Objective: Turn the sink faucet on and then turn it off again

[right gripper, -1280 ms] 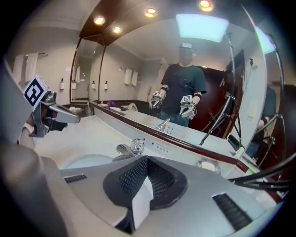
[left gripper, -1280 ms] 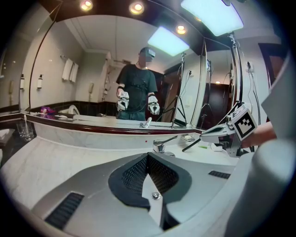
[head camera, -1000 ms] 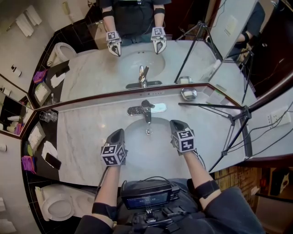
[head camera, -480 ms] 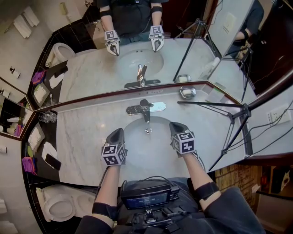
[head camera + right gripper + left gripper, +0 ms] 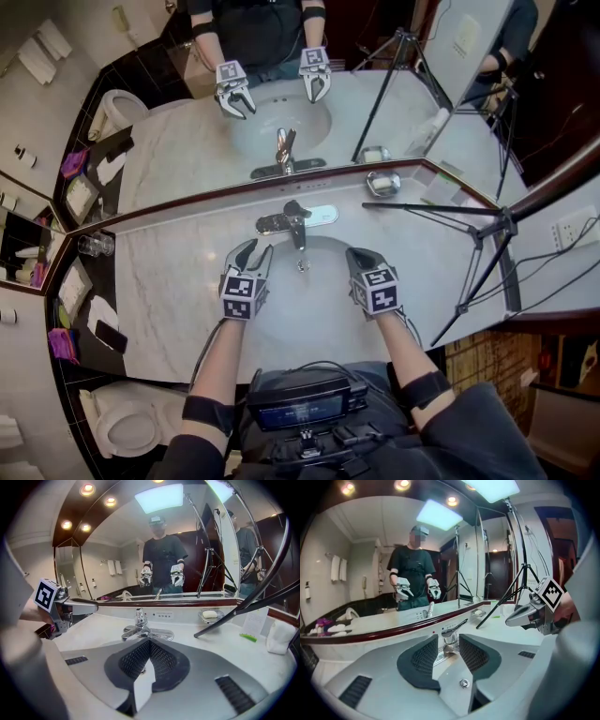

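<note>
**Spotter:** Why are the left jaws spread?

**Me:** I have just been opening the left gripper (image 5: 254, 247) so the lever can fit in. Its jaws stand apart with nothing between them. In the left gripper view the faucet (image 5: 295, 218) lines up with the gap, but it is beyond the tips and not touched.

**Spotter:** Where exactly does the faucet sit?

**Me:** It's at the back rim of the sink (image 5: 319, 305), on the marble table (image 5: 169, 281), just under the mirror (image 5: 187, 141). The lever lies low and I see no water running, so I judge the turn-on isn't done yet.

**Spotter:** And the right one?

**Me:** The right gripper (image 5: 357, 255) hangs over the basin's right side, jaws together and empty. One lever needs one gripper, I reckon, so parking it there leaves the left a free path.

**Spotter:** Is anything in the way?

**Me:** The tripod (image 5: 469, 230) leg and soap dish (image 5: 384, 185) stand to the right, well apart from the lever.
</note>
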